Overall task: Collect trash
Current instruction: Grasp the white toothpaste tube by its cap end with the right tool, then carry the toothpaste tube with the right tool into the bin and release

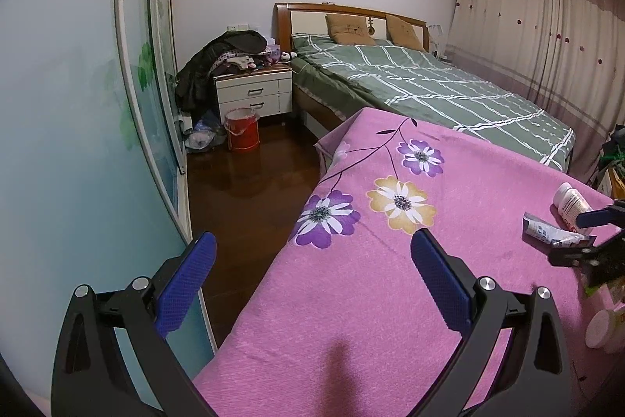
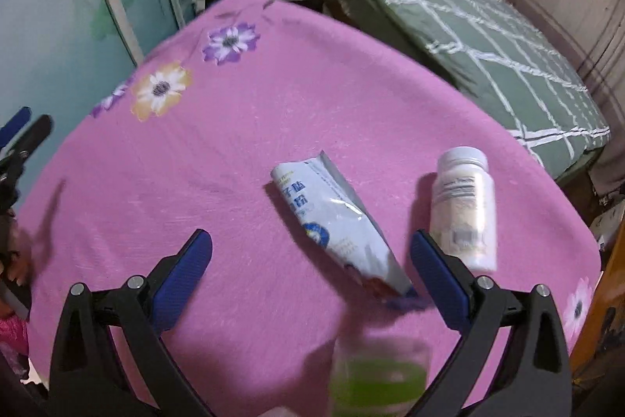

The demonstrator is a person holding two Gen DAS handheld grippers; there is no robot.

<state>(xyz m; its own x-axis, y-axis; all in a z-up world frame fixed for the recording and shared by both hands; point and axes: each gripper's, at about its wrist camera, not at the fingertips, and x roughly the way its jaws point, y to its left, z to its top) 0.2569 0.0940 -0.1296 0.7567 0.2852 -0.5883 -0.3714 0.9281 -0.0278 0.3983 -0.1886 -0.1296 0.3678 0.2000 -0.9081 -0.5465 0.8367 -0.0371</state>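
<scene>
Trash not yet collected from the pink-covered counter

Both the left hand-held gripper (image 1: 312, 260) and right hand-held gripper (image 2: 312, 256) are held spread and empty. Nearest, a blurred green-and-clear container (image 2: 381, 374) is seen; beyond it, toward the counter's (image 2: 250, 151) right edge, a crumpled sachet (image 2: 336, 221) and white bottle (image 2: 463, 210) lie ungrasped.

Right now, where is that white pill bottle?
In the right wrist view the white pill bottle lies on its side on the pink flowered cloth, just right of the crumpled silver pouch and beside the open right claw.
</scene>
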